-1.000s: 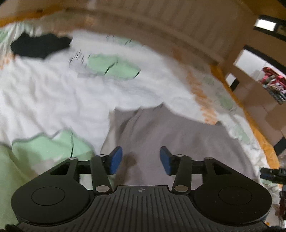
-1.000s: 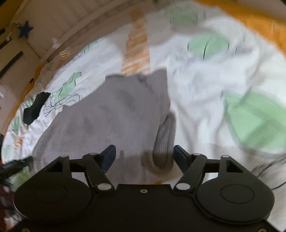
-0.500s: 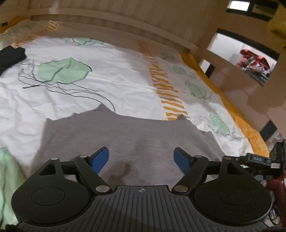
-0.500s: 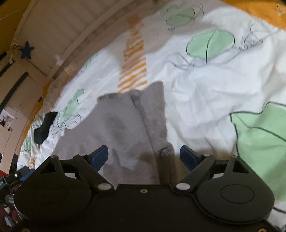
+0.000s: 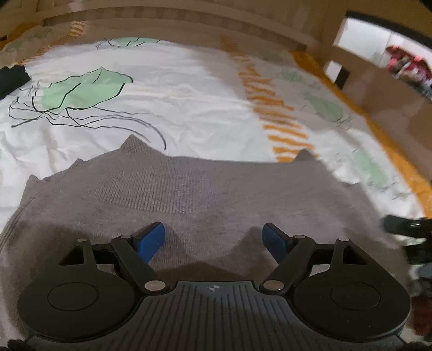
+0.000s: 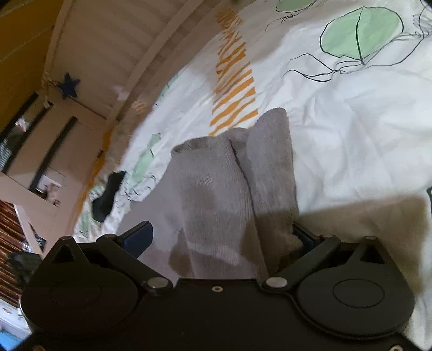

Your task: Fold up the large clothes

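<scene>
A grey knitted sweater (image 5: 205,194) lies spread flat on a white bed cover. My left gripper (image 5: 214,239) hovers low over its near part with the blue pads wide apart and nothing between them. In the right wrist view the sweater (image 6: 216,189) shows its side, with a folded sleeve (image 6: 272,167) lying along the body. My right gripper (image 6: 224,237) is open wide; the sleeve's end bunches against the right finger, and the jaws are not closed on it.
The bed cover (image 5: 175,89) is white with green leaf prints and an orange striped band (image 5: 275,108). A dark garment (image 5: 12,79) lies at the far left edge, also seen in the right wrist view (image 6: 106,195). A slatted headboard (image 5: 189,24) and wooden furniture (image 5: 378,81) border the bed.
Both grippers have opened wider and moved lower and closer to the sweater. The left view has swung to face the sweater square on; the right finger now touches the sleeve end.
</scene>
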Available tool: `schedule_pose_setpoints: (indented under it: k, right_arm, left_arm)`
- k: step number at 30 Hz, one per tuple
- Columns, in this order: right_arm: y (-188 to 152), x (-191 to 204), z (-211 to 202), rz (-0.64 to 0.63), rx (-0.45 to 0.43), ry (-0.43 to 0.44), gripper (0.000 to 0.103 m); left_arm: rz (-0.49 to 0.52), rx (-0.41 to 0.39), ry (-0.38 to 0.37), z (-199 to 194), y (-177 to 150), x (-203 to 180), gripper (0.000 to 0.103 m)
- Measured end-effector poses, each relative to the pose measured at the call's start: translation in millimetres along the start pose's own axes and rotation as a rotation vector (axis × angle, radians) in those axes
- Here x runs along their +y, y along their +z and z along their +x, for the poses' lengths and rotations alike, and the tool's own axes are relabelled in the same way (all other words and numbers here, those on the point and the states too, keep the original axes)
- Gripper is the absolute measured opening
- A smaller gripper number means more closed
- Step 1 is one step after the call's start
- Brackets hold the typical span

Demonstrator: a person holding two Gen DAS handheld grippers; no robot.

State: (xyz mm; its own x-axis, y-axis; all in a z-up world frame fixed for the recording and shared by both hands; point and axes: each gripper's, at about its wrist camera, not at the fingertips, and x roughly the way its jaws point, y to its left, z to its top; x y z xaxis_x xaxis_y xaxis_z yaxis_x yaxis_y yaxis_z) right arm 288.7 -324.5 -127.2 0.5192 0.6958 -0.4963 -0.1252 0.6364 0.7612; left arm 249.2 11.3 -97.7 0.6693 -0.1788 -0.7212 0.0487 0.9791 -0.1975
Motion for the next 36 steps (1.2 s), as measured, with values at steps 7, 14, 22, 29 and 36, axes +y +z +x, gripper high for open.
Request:
schedule_pose_setpoints:
  k: [7,14,22,29,36]
  right_arm:
    - [-5.7,4.3,1.0,-0.056,-0.009,-0.002,0.103]
    - [-2.4,0.3,1.6,-0.049,-0.009,0.025,0.103]
    - [-5.5,1.5,0.5,-0.052,-0.013,0.027,0.103]
    - [-6.8,2.4,-0.7,-0.052,-0.012,0.029,0.103]
    - [-7.7,2.7,-3.2,-0.039,0.007,0.015,0.067]
  left_arm:
    - [0.094,-0.009,0.078,13.9,-9.4,-18.1,0.098]
    - [0.065,-0.004,0.059,10.7,-2.7,-13.7,0.094]
    - [-0.031,-0.053,-0.074,-39.1,-15.6,-16.5,0.056]
    - [-0.007,-0.005,-0.092,-29.1,-40.6,-22.2,0.041]
    - [-0.034,0.013,-0.128,-14.2,-34.6,-13.5,0.04]
